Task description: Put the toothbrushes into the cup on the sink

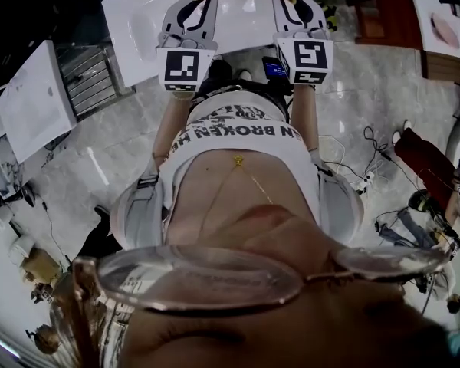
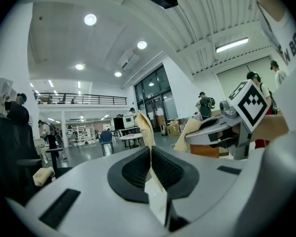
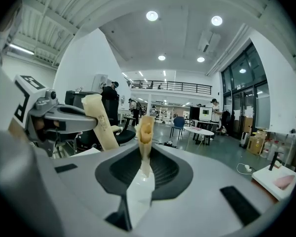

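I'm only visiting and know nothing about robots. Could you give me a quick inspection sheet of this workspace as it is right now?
Surface: white sink top, under the raised claws.
Job's things: left toothbrush and right toothbrush, both cream; cup not seen.
Clutter: white slab and metal rack at the left.
Grippers: left claw shut on left toothbrush; right claw shut on right toothbrush.
Cables: loose cables on the floor, right side.
Surroundings: tables and people in the background.

the right gripper (image 3: pixel 144 154) pinches a cream toothbrush (image 3: pixel 146 130) upright between its jaws.
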A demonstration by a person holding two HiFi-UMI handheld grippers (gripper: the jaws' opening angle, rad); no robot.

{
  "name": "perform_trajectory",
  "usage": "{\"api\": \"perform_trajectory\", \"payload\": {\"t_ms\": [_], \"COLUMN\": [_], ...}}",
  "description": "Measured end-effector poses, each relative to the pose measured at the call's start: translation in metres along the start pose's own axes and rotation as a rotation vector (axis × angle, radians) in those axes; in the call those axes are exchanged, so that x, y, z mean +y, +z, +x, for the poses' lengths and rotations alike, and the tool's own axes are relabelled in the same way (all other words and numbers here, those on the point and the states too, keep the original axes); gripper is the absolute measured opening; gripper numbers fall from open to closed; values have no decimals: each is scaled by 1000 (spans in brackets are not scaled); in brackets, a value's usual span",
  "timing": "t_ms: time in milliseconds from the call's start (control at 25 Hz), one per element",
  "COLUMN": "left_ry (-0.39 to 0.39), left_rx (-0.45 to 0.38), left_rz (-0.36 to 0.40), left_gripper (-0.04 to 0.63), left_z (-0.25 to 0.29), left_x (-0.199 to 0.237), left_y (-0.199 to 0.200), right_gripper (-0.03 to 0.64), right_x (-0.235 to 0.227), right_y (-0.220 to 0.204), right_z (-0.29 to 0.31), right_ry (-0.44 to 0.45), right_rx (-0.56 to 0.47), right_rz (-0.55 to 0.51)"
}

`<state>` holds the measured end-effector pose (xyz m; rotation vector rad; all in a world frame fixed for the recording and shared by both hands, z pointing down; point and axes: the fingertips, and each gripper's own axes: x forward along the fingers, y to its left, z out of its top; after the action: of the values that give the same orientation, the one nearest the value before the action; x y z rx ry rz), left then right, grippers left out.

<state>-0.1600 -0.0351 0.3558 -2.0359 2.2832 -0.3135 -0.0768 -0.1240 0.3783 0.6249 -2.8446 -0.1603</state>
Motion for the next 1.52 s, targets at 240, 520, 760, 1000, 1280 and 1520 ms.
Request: {"api": "perform_trajectory", "payload": {"t_ms": [240,520,760,1000,1280,1520], "left_ry": [-23,-73,-103,-76,-9,11], "left_rx": [4,-4,4,22,46,50], "left_rz": [-18,-16,-9,-7,8,1], "left_gripper": [20,20,20,20,20,20], "left_z": [12,29,34,33,44,67], "left_x": [47,81,90,94,88,63], "left_y": [-17,-26,-35,-41,-35,-22], "right_gripper": [66,66,66,66,66,66], "right_x": [20,30,40,46,35,2], "right_y": [5,10,3,0,4,-1], "right_z": [45,78,93,102,110,101], "right_ry": [-7,-41,-41,5,77,102], "right_rx": [37,61,100,103,87,84], "right_rz": [-17,-22,-57,-58,-67,-63]}}
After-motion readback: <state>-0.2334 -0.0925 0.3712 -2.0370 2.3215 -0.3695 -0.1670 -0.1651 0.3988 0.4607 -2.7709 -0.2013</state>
